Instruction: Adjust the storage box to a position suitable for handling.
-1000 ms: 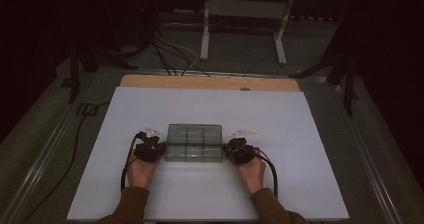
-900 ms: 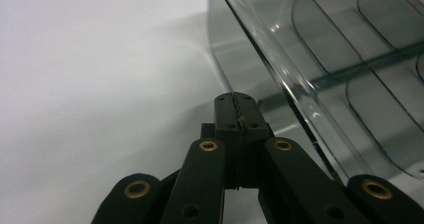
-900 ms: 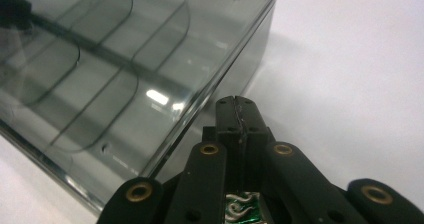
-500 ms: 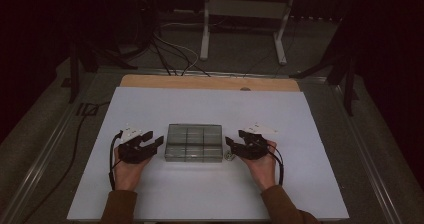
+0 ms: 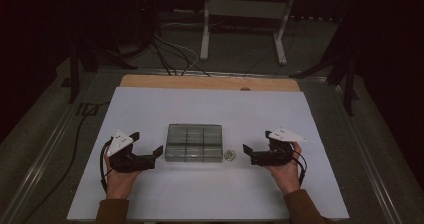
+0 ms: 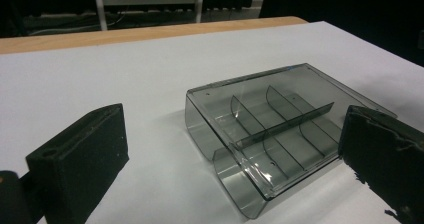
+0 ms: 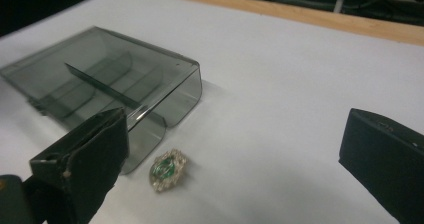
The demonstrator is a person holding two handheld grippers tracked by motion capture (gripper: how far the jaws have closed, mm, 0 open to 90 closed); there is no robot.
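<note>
box (image 5: 194, 142) sits mid table (image 5: 150, 104), brooch (image 5: 229, 155) just off its right corner. our left tongs (image 5: 150, 145) and right tongs (image 5: 248, 154) flank box, jaws just opened wide, empty, likely after setting it down.

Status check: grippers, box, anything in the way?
Left gripper and right gripper open, jaws just opened, nothing between. Smoked divider box on table, released. Green brooch beside the box.

White table sheet (image 5: 210, 194) over a wooden tabletop edge (image 5: 210, 82). Black cables (image 5: 170, 54) on the floor beyond; white metal stand (image 5: 245, 14) behind.
</note>
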